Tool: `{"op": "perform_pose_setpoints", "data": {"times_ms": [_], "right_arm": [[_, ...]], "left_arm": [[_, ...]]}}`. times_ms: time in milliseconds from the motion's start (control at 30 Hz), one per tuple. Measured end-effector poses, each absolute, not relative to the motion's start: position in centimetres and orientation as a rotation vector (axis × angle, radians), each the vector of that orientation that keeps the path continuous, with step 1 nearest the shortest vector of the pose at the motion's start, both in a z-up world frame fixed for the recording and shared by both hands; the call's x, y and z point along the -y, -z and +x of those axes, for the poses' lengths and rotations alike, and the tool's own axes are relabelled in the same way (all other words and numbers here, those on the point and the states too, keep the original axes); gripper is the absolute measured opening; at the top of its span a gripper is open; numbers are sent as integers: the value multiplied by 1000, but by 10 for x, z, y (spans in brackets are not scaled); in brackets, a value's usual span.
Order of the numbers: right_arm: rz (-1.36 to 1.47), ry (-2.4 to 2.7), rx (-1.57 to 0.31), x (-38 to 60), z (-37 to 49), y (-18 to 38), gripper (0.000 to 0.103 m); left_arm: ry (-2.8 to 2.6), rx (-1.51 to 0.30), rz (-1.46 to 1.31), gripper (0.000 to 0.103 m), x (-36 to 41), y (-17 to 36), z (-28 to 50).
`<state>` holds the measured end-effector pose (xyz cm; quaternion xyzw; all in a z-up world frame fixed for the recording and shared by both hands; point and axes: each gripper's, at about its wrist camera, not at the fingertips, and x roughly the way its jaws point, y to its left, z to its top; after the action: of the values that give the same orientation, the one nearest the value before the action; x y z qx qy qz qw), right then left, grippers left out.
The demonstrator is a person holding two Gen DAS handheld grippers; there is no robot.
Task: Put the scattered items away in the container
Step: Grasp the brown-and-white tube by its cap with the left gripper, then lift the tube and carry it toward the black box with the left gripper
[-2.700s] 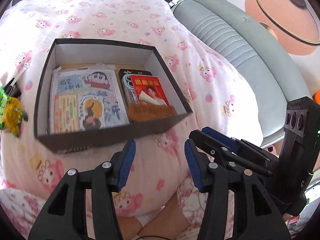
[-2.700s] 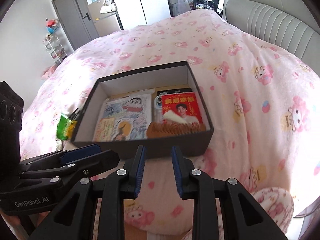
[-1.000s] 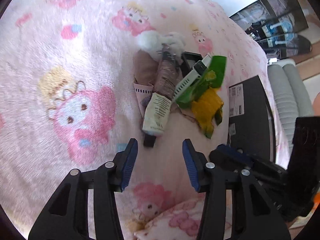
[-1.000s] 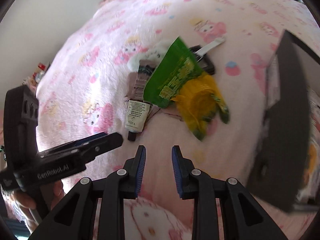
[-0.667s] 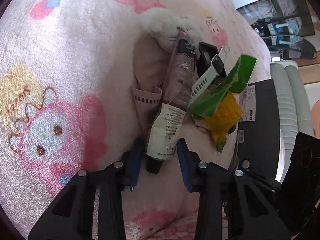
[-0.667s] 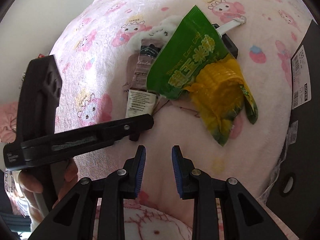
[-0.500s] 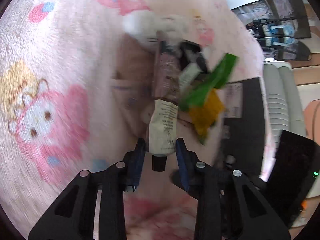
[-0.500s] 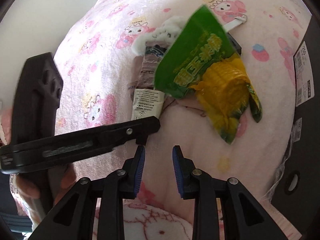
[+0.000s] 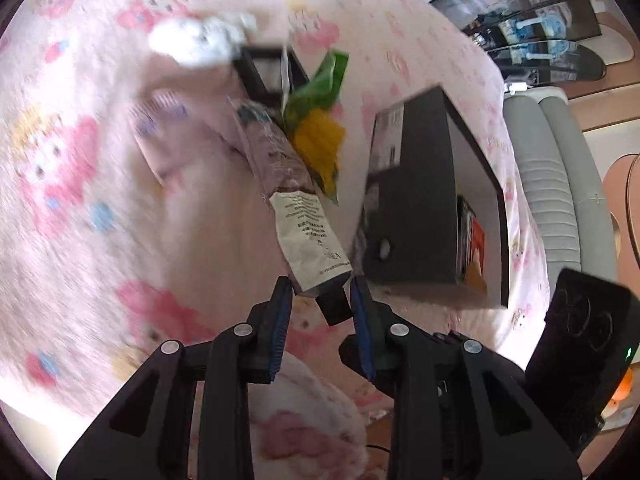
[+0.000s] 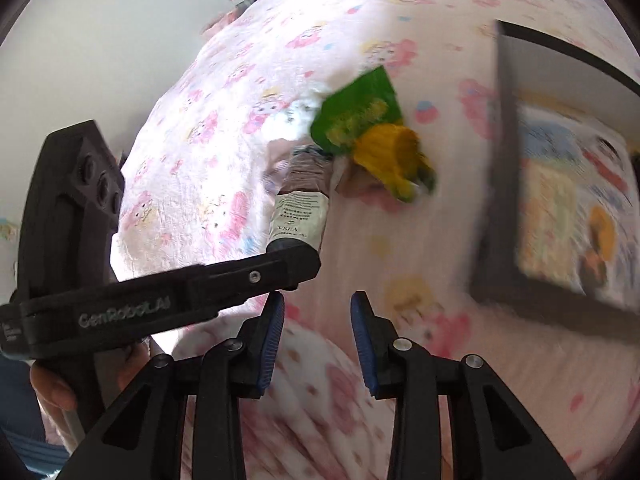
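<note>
The left gripper (image 9: 320, 304) is pinched down on the cap end of the soft squeeze tube with the white label and brownish crinkled body (image 9: 298, 216), so that's the item on its way. The rest of the tube hangs out past the blue pads, over the pink cartoon-print blanket (image 9: 80, 184). To do this bit well I'd keep the squeeze firm but not crushing, since the hold is only at the cap and the long floppy end could swing, and carry it high enough to clear the near wall of the black cardboard box (image 9: 416, 208) before letting go over a free patch inside.

The right gripper (image 10: 318, 320) has nothing between its fingers and they're spreading apart, probably lining up for the green and yellow corn snack packet (image 10: 372, 140) lying near the box.

Hard to read: both views are smeared by motion. The box interior is mostly cut off, just a sliver of red print in one view and blurry picture covers in the other. The white fluffy thing (image 9: 196, 38) and the black rectangular frame (image 9: 264, 68) I can't identify
</note>
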<state>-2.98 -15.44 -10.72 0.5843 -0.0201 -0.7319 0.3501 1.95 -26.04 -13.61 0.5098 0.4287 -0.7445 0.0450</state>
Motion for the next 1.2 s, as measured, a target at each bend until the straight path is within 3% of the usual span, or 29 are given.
{"op": "perform_pose_setpoints", "data": {"times_ms": [167, 400, 867, 1000, 1200], "right_arm": [[1516, 1921, 123, 121, -18, 104, 31], [1535, 1979, 214, 62, -14, 103, 30], [1637, 2035, 274, -14, 4, 135, 31], [1652, 2044, 283, -19, 4, 145, 31], [1697, 2010, 310, -13, -4, 168, 31]], "left_arm": [[2279, -1171, 1527, 31, 229, 122, 20], [2292, -1185, 1594, 32, 194, 121, 11], [2210, -1202, 1896, 31, 104, 184, -18], [2237, -1200, 1890, 30, 110, 175, -22], [2251, -1017, 1742, 34, 147, 148, -16]]}}
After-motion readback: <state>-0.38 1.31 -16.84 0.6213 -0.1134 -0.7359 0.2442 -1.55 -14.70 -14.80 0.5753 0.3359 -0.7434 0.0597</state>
